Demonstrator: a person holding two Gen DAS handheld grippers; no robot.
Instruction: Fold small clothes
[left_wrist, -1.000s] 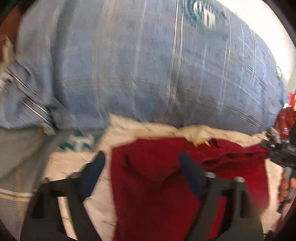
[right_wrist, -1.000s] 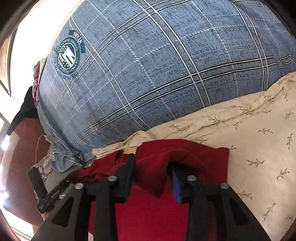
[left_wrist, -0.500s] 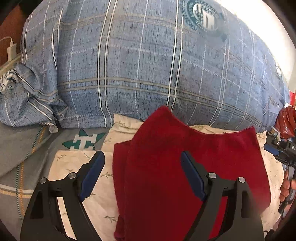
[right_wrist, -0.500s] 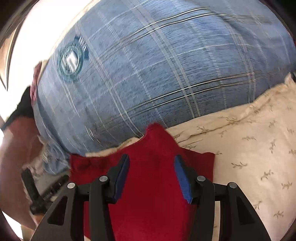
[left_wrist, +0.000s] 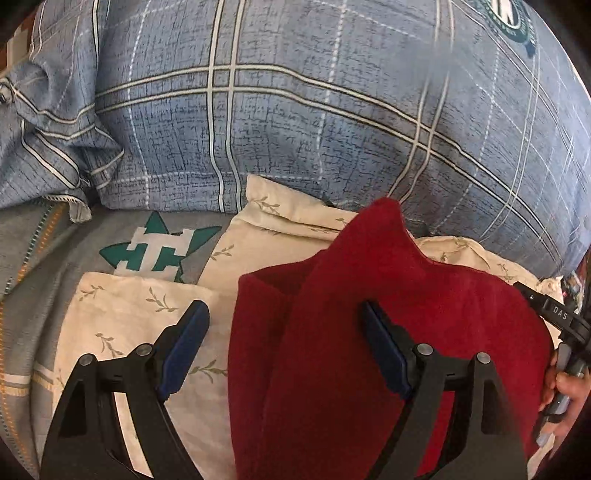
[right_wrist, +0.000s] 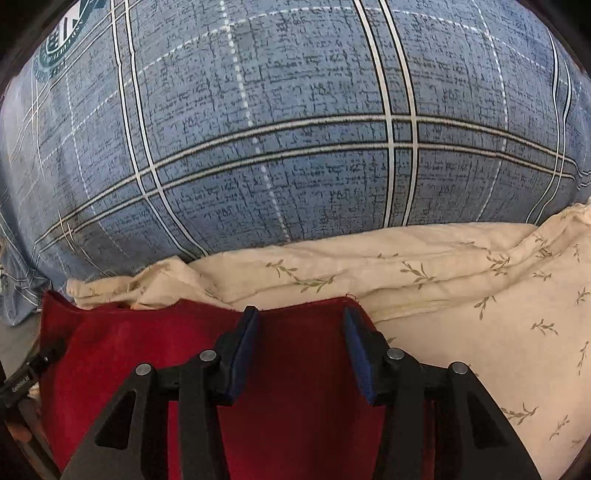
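Note:
A dark red cloth (left_wrist: 369, 332) lies folded on a cream leaf-print sheet (left_wrist: 147, 306), with a peaked corner sticking up at its far edge. My left gripper (left_wrist: 282, 325) is open and empty above the cloth's left edge. The right finger is over the cloth, the left finger over the sheet. In the right wrist view the red cloth (right_wrist: 295, 369) lies flat under my right gripper (right_wrist: 299, 332), which is open and empty above the cloth's far edge. The right gripper's body and the hand holding it show in the left wrist view (left_wrist: 561, 332).
A large blue plaid pillow (left_wrist: 332, 110) fills the back of both views, also seen in the right wrist view (right_wrist: 295, 129). A grey blanket with a green star logo (left_wrist: 159, 251) lies left. The cream sheet (right_wrist: 480, 295) extends right of the cloth.
Both grippers have let go of the red cloth and opened. The cloth has dropped flat into a fold, and both grippers have moved closer to the pillow.

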